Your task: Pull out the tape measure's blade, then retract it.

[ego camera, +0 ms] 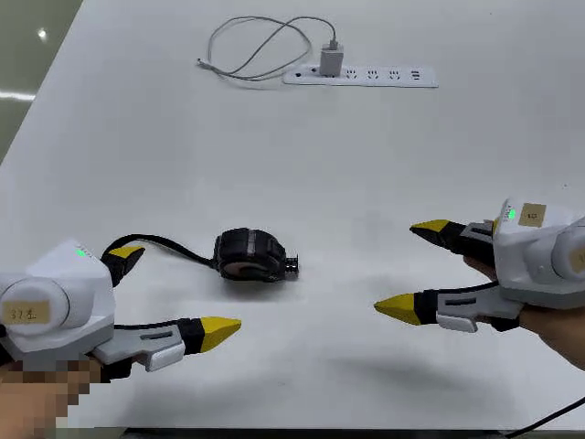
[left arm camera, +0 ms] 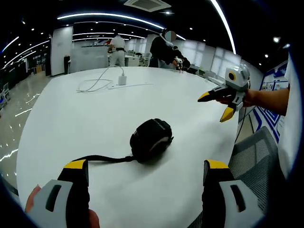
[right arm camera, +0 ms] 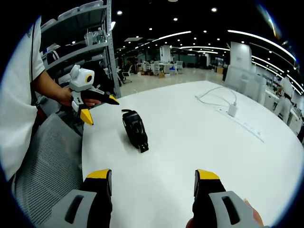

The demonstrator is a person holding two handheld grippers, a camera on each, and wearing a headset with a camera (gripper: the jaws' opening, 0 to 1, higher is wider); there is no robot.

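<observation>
A black tape measure (ego camera: 249, 255) lies on the white table (ego camera: 302, 155), its blade tip pointing right and its black wrist strap (ego camera: 169, 245) trailing left. It shows as the tape measure (left arm camera: 150, 139) ahead of my left jaws and as the tape measure (right arm camera: 135, 129) ahead of my right jaws. My left gripper (ego camera: 178, 289) stands open just left of it, one fingertip beside the strap. To the right of it, a short way off, my right gripper (ego camera: 414, 269) is open too. Nothing is between either pair of fingers.
A white power strip (ego camera: 361, 75) with a plugged charger (ego camera: 331, 60) and a coiled white cable (ego camera: 256, 48) lies at the far side of the table. A mesh chair (right arm camera: 47, 161) stands by the table edge. People stand in the room behind.
</observation>
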